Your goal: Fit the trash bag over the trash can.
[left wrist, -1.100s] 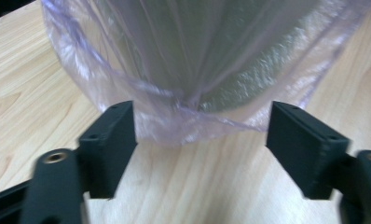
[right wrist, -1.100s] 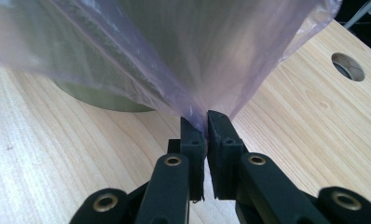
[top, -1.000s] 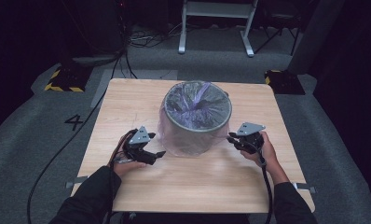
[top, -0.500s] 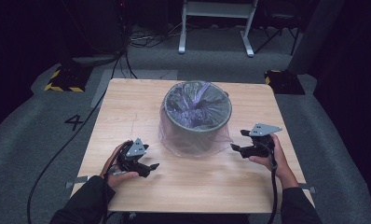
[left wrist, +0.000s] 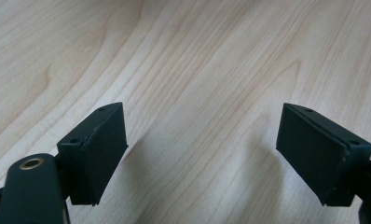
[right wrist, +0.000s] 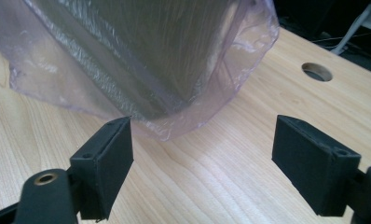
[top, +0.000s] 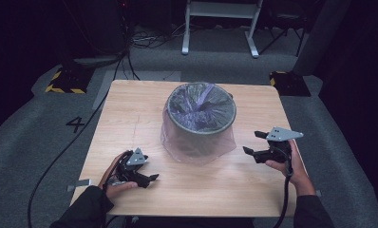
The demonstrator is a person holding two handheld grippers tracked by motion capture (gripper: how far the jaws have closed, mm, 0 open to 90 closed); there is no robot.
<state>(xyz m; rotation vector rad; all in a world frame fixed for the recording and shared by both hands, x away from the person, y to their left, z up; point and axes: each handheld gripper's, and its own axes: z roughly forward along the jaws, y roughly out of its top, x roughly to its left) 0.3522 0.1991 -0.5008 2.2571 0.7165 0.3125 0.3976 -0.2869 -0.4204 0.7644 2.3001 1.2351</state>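
- Holding our left gripper [top: 151, 177] low over the pale wooden table [top: 139, 109] near its front edge, jaws spread wide, nothing between them.
- Our right gripper [top: 254, 142] hangs beside the bin, jaws likewise released, grasping nothing.
- Farther off, mid-table, stands the round grey bin [top: 201, 121] lined with a translucent purple plastic bag [right wrist: 211, 84], its skirt draped to the tabletop.
- We judge the lining done; next would need a fresh pinch on the bag's hem.

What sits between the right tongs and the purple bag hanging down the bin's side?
Nothing visible. The right tongs are open, with bare light wooden tabletop running up to the loose hem of the translucent purple plastic bag draped over the round grey bin. The bag's edge is close but apart from the jaws.
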